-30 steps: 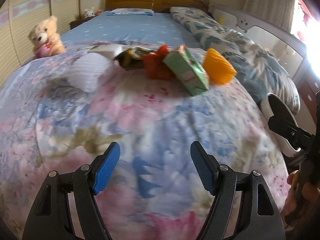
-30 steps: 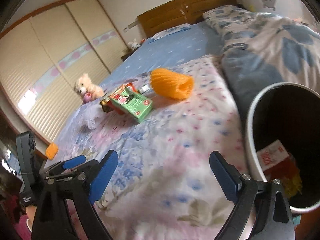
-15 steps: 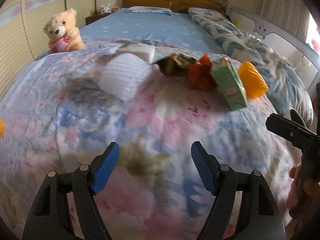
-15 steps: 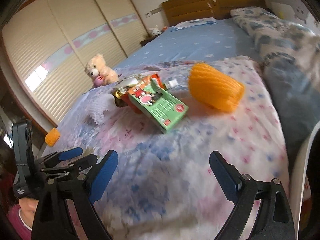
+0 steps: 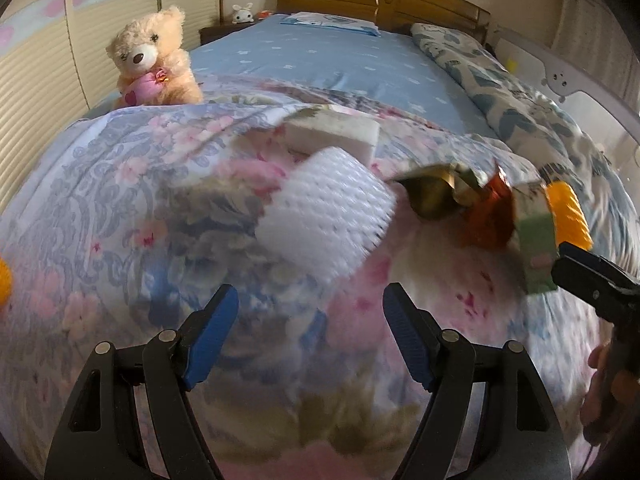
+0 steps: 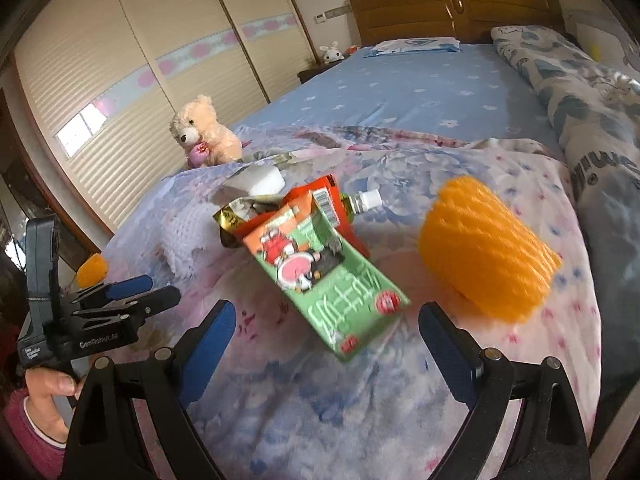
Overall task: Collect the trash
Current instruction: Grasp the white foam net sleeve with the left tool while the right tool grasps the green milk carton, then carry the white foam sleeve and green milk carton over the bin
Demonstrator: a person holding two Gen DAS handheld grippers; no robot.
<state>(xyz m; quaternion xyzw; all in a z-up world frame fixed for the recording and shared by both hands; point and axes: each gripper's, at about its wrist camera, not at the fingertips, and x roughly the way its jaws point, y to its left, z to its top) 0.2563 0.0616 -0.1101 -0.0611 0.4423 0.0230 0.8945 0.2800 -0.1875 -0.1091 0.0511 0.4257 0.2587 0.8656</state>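
Observation:
Trash lies on a floral quilt (image 5: pixel 120 208). A white foam net sleeve (image 5: pixel 328 216) sits just beyond my left gripper (image 5: pixel 310 332), which is open and empty. Behind the sleeve is a white block (image 5: pixel 336 136); to its right lie a gold wrapper (image 5: pixel 436 192) and a red wrapper (image 5: pixel 492 216). In the right wrist view a green carton (image 6: pixel 332 280) lies straight ahead of my right gripper (image 6: pixel 322 340), open and empty. An orange foam net (image 6: pixel 484 264) rests to the carton's right. A pouch with a white cap (image 6: pixel 364 200) lies behind the carton.
A teddy bear (image 5: pixel 152 60) sits at the quilt's far left. A rolled patterned duvet (image 6: pixel 592 120) runs along the right side of the bed. A wooden headboard (image 6: pixel 456 12) and sliding wardrobe doors (image 6: pixel 120 92) stand behind. A hand (image 6: pixel 44 396) holds the left gripper.
Both grippers have swung left across the bed and nearer the trash. The bin has left the right wrist view; the white sleeve now lies ahead of the left gripper.

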